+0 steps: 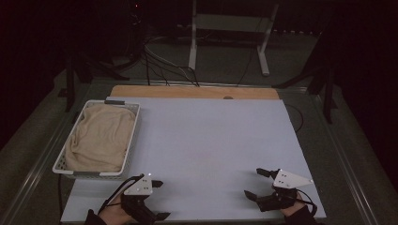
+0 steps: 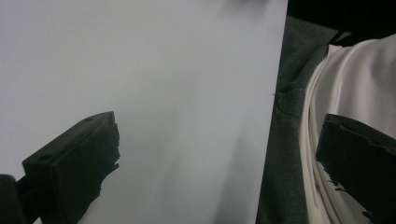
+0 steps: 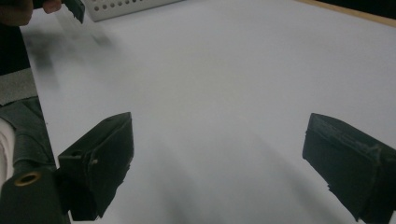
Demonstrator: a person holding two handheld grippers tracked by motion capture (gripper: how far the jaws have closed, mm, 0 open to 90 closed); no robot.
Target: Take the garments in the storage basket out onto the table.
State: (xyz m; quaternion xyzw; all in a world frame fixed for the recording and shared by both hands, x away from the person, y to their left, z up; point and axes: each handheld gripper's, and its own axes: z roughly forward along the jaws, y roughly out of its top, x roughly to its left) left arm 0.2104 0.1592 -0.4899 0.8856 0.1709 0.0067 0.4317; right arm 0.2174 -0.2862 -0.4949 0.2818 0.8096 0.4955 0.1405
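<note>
Both the left gripper (image 1: 159,199) and the right gripper (image 1: 256,183) hover with jaws spread, holding nothing. A towel (image 1: 100,136) fills the white basket (image 1: 63,165).

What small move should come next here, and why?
Probably move the left gripper toward the basket to take the towel. Both grippers are open and hold nothing, the right gripper is farther off, and the towel lies bunched in the basket at the table's left.
</note>
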